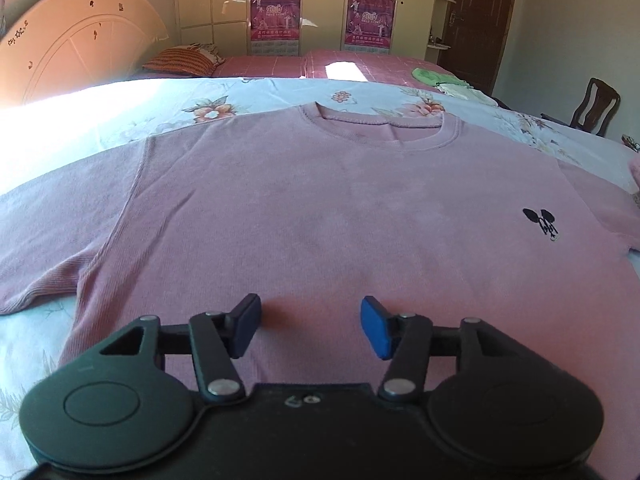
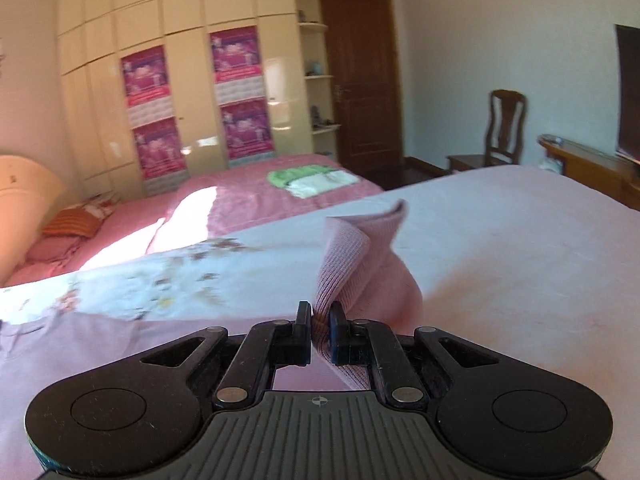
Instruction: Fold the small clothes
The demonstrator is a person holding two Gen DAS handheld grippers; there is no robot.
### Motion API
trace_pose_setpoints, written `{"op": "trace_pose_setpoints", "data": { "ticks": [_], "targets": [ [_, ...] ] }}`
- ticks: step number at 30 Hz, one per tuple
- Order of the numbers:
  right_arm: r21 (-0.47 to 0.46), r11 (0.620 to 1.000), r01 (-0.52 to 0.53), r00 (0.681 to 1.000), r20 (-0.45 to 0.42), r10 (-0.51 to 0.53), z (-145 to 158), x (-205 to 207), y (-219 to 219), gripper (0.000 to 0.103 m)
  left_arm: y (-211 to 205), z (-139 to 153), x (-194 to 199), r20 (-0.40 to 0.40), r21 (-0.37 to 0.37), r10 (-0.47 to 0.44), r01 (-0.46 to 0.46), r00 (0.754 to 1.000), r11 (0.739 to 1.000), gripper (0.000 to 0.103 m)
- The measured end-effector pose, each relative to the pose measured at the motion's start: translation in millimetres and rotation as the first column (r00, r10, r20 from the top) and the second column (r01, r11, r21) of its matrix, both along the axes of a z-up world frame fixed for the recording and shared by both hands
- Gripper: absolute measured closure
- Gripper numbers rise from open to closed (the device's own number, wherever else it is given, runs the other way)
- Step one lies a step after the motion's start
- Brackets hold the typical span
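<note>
A pink short-sleeved T-shirt (image 1: pixel 304 208) lies flat, front up, on a floral sheet, with its collar at the far side and a small black logo (image 1: pixel 541 222) on the right chest. My left gripper (image 1: pixel 311 326) is open and empty, just above the shirt's lower middle. My right gripper (image 2: pixel 319 332) is shut on a ribbed pink edge of the shirt (image 2: pixel 352 260), which stands up lifted and folded above the fingers. The rest of the shirt shows blurred at the lower left of the right wrist view.
The floral sheet (image 1: pixel 120 120) covers the bed. A second bed with a pink cover (image 2: pixel 256 196) carries a striped pillow (image 1: pixel 182 60) and green and white clothes (image 2: pixel 312 178). A headboard (image 1: pixel 72 40), wardrobe (image 2: pixel 192 80), door and wooden chair (image 2: pixel 500 128) stand beyond.
</note>
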State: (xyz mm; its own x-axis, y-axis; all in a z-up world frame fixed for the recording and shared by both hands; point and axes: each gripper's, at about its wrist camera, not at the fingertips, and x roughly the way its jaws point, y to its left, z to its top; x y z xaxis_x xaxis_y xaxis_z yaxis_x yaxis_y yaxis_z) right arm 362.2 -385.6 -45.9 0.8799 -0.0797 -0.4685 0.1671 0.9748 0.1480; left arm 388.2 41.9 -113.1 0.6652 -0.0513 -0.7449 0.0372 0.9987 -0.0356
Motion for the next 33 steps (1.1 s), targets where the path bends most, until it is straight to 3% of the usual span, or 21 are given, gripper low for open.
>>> {"op": "trace_pose_setpoints", "data": {
  "ticks": [2,5,12,16,19,20,21,23,29,31,33],
  "targets": [
    [-0.005,0.995,-0.103,0.995,0.002,0.103,-7,2,51,0.095,10,4,-1,0.012,-0.008,0.016,-0.016,1.0,1.0,0.044],
    [-0.017,0.97,-0.244,0.97,-0.016,0.244,-21,11,126,0.095,27,13,-6,0.038,-0.035,0.02,-0.018,0.999,0.999,0.023],
    [-0.072,0.877,-0.476,0.878,-0.093,0.469,-60,18,258,0.095,65,15,-18,0.027,-0.096,0.014,-0.012,1.0,0.995,0.04],
    [-0.097,0.835,-0.541,0.838,-0.143,0.526,-82,26,297,0.095,83,17,-21,0.04,-0.147,0.035,-0.029,0.999,0.989,0.04],
    [-0.109,0.809,-0.578,0.813,-0.162,0.559,-106,41,303,0.095,88,18,-15,0.042,-0.19,0.02,-0.012,0.999,0.982,0.039],
    [-0.133,0.806,-0.576,0.815,-0.158,0.557,-106,41,302,0.088,86,19,-12,0.044,-0.203,0.01,-0.001,0.999,0.979,0.036],
    [-0.132,0.808,-0.574,0.818,-0.15,0.556,-103,46,299,0.067,83,19,-8,0.05,-0.215,-0.003,0.014,0.999,0.976,0.032],
    [-0.122,0.835,-0.537,0.843,-0.114,0.525,-97,40,289,0.054,74,20,3,0.064,-0.245,-0.037,0.051,0.997,0.968,0.031],
    [-0.057,0.937,-0.345,0.936,-0.1,0.338,-66,17,228,0.054,10,2,51,0.03,-0.412,-0.174,0.171,0.984,0.895,0.041],
    [-0.046,0.959,-0.279,0.956,-0.108,0.273,-63,11,209,0.055,-17,-4,62,0.024,-0.391,-0.207,0.2,0.978,0.899,0.041],
    [-0.021,0.975,-0.221,0.97,-0.113,0.217,-59,2,190,0.055,-43,-13,75,-0.015,-0.33,-0.215,0.198,0.977,0.923,0.041]
  ]
}}
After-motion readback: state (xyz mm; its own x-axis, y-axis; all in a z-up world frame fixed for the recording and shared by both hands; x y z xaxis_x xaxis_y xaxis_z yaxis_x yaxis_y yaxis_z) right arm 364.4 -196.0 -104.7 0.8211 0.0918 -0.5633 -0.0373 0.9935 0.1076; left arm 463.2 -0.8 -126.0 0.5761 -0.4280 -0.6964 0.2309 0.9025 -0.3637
